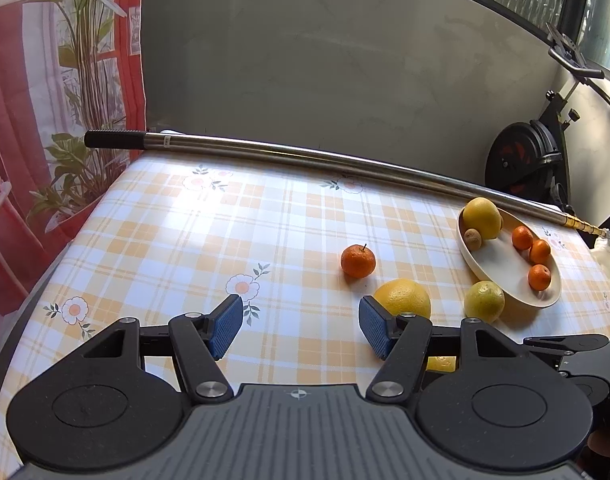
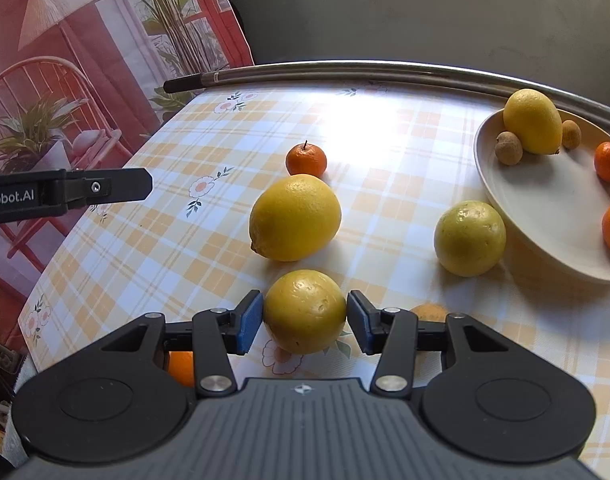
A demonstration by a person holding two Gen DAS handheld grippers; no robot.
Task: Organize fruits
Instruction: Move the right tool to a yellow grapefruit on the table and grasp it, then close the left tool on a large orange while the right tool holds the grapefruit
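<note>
Three yellow citrus [image 2: 295, 218] and a stemmed mandarin [image 2: 306, 159] lie loose beside the fruit-filled cream bowl [image 2: 545, 208].

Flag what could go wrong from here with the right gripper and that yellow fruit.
1. The right gripper brackets a round yellow fruit, but a sliver of gap shows at the right pad; lifting now may let it slip.
2. Dropped, it could roll into the big lemon just behind.
3. The bowl lies beyond another yellow-green fruit; a low carry might knock it.

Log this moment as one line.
left tool: open, empty | right tool: around yellow fruit, on table | bowl: partly filled
</note>
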